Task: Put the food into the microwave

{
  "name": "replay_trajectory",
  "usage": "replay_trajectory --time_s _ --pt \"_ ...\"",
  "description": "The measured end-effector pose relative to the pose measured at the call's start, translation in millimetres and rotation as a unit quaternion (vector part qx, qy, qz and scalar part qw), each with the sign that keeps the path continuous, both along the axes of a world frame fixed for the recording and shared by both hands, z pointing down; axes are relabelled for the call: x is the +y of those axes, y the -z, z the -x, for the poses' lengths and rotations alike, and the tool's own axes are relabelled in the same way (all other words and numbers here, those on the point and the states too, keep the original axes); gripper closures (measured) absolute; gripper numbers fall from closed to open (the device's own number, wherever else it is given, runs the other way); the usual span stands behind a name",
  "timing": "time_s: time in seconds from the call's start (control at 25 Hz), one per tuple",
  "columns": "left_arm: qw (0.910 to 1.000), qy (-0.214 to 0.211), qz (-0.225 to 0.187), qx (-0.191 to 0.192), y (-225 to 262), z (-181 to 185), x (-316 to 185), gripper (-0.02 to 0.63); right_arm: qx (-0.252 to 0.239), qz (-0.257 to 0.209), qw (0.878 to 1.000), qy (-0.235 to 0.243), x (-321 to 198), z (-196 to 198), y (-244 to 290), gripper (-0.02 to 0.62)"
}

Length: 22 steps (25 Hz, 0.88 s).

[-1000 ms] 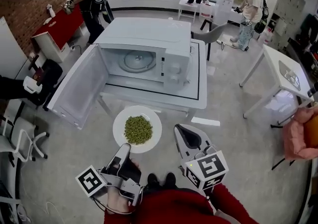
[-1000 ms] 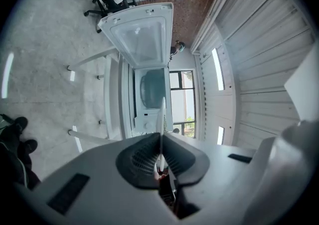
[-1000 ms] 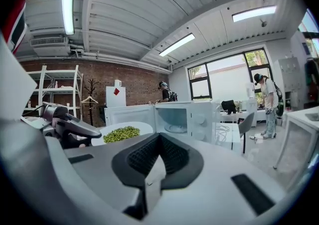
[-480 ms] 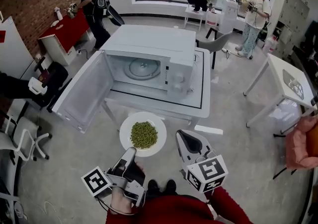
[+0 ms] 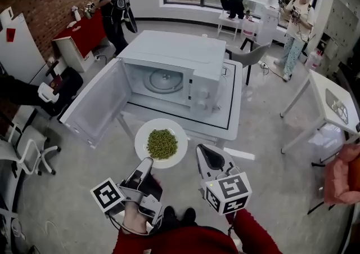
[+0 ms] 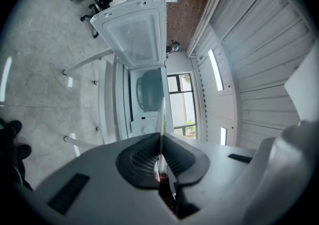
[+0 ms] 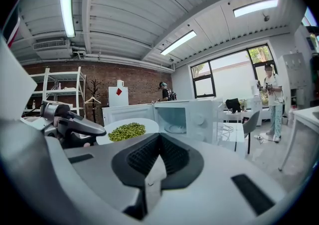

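A white plate (image 5: 141,147) heaped with green peas (image 5: 162,143) hangs in the air just in front of the table (image 5: 233,113) that carries the white microwave (image 5: 180,50). My left gripper (image 5: 147,162) is shut on the plate's near rim; in the left gripper view the rim (image 6: 161,114) shows edge-on between the closed jaws. The microwave door (image 5: 93,106) swings wide open to the left, baring the glass turntable (image 5: 165,80). My right gripper (image 5: 203,152) is shut and holds nothing, just right of the plate. The right gripper view shows the peas (image 7: 125,131) and the open microwave (image 7: 180,115) ahead.
A person stands by a red table (image 5: 85,31) at the back left, another by the window at the back right. White tables (image 5: 333,101) stand at the right, office chairs (image 5: 28,154) at the left, a grey chair (image 5: 250,53) behind the microwave table.
The plate of peas, held by my left gripper, has come forward toward the microwave table's front edge. My right gripper has kept alongside it, still shut.
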State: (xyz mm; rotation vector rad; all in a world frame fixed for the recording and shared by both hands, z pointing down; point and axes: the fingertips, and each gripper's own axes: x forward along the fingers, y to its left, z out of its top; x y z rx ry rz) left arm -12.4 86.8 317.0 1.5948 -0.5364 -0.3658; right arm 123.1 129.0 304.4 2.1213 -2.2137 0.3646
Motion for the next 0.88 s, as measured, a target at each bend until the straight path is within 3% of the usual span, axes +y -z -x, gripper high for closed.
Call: replay_trajectory --time_s 0.48,0.88 --pt "0.9997 0.025 0.006 0.0 -6 -6 -9 0.583 -0.009 -0.002 1.0 0.014 -22 -1 0 0.581" --pt "0.9994 0.035 0.006 0.005 -15 -4 -76 0.583 -0.007 0.021 1.0 0.006 -73 -2 -14 0.581"
